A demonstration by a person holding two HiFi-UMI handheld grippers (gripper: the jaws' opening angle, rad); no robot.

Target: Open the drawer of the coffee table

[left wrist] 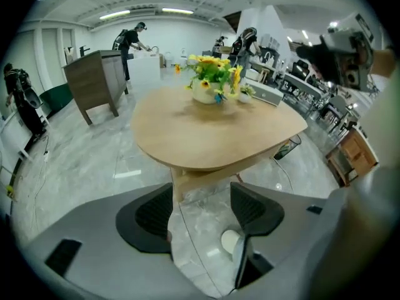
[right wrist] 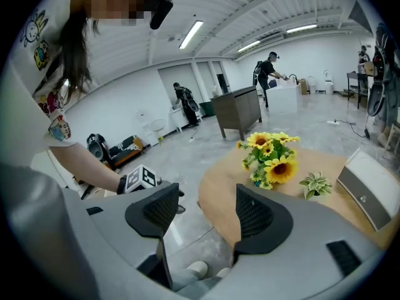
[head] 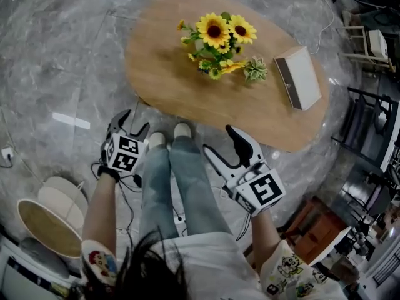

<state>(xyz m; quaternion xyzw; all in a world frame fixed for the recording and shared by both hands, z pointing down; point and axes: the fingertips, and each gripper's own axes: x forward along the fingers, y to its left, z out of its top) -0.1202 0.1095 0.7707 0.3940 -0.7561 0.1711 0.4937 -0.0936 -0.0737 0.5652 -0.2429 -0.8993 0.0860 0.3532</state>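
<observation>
Grippers hover near the coffee table (head: 175, 74): left gripper (head: 133, 122) and right gripper (head: 220, 141), jaws apart, empty. Drawer unseen; best to search beneath the tabletop first.

Sunflower bouquet (head: 219, 33) in white vase (left wrist: 204, 91). Small potted plant (head: 255, 69) just right of it, white box (head: 299, 77) further right. Grey marble floor (head: 56, 74). Round beige discs (head: 47, 220) lower left, type unclear. Dark cabinet (left wrist: 95, 80) in background, person (left wrist: 131, 39) behind it.
</observation>
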